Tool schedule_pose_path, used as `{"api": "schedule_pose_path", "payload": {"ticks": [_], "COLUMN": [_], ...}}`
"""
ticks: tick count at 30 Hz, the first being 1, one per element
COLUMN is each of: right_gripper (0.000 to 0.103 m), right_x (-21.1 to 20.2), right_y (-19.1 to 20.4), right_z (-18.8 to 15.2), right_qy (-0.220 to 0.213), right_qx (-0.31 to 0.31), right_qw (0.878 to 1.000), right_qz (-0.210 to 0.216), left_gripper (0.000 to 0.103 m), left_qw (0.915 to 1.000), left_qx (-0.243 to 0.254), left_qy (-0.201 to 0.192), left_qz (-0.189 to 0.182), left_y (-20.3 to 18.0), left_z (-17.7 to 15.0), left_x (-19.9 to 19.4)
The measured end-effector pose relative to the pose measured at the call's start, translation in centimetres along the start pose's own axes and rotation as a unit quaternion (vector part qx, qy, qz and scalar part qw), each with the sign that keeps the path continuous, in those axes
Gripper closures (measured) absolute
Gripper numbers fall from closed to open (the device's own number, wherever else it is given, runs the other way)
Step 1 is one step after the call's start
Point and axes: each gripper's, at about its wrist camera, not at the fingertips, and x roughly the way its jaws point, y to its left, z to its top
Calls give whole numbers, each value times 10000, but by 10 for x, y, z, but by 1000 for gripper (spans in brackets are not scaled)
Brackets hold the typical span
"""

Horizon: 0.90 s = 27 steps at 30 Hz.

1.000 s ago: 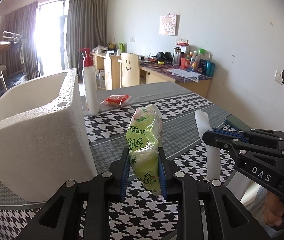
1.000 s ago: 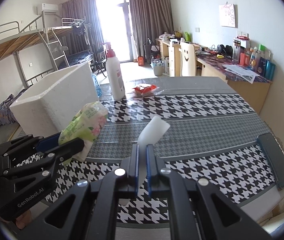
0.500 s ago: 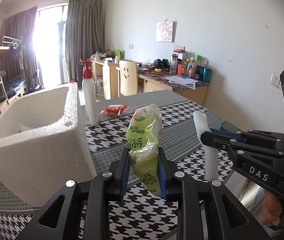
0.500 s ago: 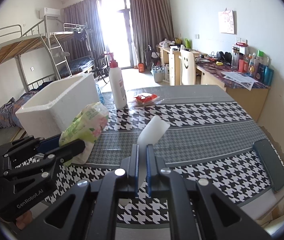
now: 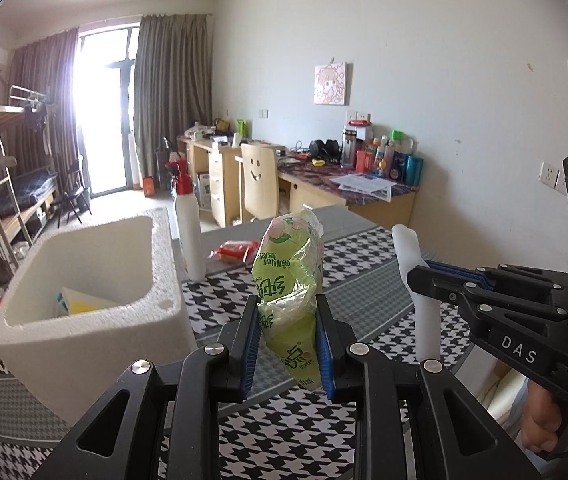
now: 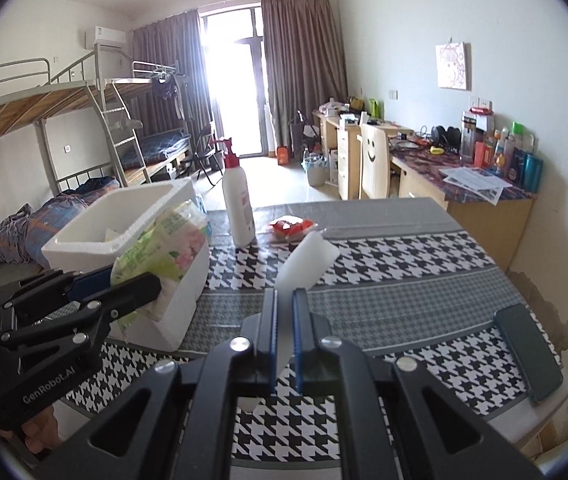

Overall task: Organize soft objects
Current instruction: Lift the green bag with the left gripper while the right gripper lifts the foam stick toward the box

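Observation:
My left gripper (image 5: 287,338) is shut on a green tissue pack (image 5: 290,280) and holds it upright above the table, right of the white foam box (image 5: 95,292). The pack also shows in the right wrist view (image 6: 163,248). My right gripper (image 6: 284,336) is shut on a white sponge block (image 6: 306,258), held above the table; it shows in the left wrist view (image 5: 414,276) to the right of the pack. The foam box (image 6: 123,232) holds a yellow and white item (image 5: 79,304).
A white bottle with a red pump (image 6: 237,204) and a red packet (image 6: 292,227) stand on the houndstooth tablecloth (image 6: 384,256) behind. A dark phone (image 6: 528,352) lies near the right table edge. A chair, desks and a bunk bed stand beyond.
Both grippers have risen with their objects still held. The view now looks down into the foam box, showing the item inside it.

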Motion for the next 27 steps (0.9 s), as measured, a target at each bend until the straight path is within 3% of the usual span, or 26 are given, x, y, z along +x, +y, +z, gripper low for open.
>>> {"api": "schedule_pose_path", "payload": {"ticks": [10, 27], "right_gripper": [94, 94], "right_x": [-3, -6], "right_y": [0, 17], "right_z": [12, 37], "right_qy": [-175, -469], "right_qx": [-40, -234], "right_qw": [9998, 9983], "right_qz": [20, 255], "left_gripper": [76, 76], "left_qw": [9998, 9976], "left_qx": [-4, -192], "left_qy": [-197, -542], "left_qz": [9, 373], "left_y": [2, 23], "left_z": [13, 36], "left_x": [-7, -24]}}
